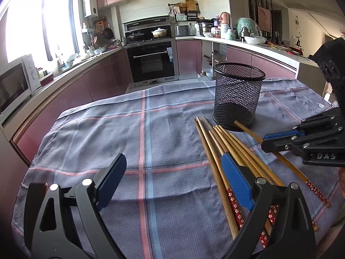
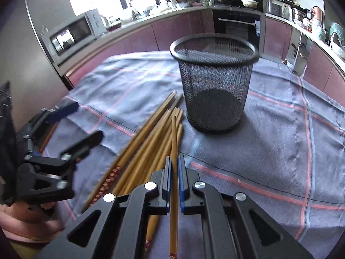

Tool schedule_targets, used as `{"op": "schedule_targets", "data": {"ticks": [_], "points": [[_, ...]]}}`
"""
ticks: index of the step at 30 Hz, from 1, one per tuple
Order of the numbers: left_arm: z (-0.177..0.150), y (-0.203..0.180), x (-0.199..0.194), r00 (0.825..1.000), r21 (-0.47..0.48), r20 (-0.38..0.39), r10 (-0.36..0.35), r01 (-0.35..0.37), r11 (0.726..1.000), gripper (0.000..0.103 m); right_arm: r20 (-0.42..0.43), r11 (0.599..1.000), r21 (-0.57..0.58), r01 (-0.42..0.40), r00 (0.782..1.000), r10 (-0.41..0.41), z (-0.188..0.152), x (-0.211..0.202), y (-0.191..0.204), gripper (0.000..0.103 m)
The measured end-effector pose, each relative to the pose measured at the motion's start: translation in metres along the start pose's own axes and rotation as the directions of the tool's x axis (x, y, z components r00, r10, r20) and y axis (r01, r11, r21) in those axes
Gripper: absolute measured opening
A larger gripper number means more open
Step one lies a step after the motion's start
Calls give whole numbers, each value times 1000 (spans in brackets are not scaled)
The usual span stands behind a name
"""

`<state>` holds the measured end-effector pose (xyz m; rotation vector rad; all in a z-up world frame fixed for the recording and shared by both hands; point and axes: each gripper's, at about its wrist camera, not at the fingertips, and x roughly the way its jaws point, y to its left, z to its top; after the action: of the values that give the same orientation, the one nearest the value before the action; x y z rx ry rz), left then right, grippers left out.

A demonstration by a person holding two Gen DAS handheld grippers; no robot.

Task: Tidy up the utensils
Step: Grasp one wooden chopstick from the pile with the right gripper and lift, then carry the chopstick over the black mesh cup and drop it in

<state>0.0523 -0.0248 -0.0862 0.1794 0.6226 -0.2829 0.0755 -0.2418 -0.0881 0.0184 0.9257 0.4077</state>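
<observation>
Several wooden chopsticks (image 1: pixel 228 151) with red flowered ends lie in a loose bundle on the checked cloth, beside an empty black mesh cup (image 1: pixel 238 95). My left gripper (image 1: pixel 172 172) is open, low over the cloth, with its right finger over the bundle. My right gripper (image 2: pixel 174 170) is shut on one chopstick (image 2: pixel 174 142), whose tip points toward the mesh cup (image 2: pixel 215 86). The rest of the bundle (image 2: pixel 146 142) lies to its left. The right gripper also shows in the left wrist view (image 1: pixel 267 142), and the left gripper in the right wrist view (image 2: pixel 86 123).
The grey-blue checked cloth (image 1: pixel 129 140) covers the table. Pink kitchen cabinets, a microwave (image 1: pixel 17 84) and an oven (image 1: pixel 153 60) stand beyond the table's far edge.
</observation>
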Motion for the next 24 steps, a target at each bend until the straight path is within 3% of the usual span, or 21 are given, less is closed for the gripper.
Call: {"op": "schedule_targets", "data": {"ticks": [12,17,24], "points": [[-1,-4,-3,1000,8,3,-11,11,1000,87,183,998,-25,-51,982,55,16,-60,2,5],[1,-6,-4,1000,2,-2,-20,20,1000,86,321,999,-31,-41,946,49,29,-95,2,5],[1,-5,-4,1000,-9,-8,-24,24,1000,86,496,1000,-19,-6,868,15,61,-135,-5,5]]}}
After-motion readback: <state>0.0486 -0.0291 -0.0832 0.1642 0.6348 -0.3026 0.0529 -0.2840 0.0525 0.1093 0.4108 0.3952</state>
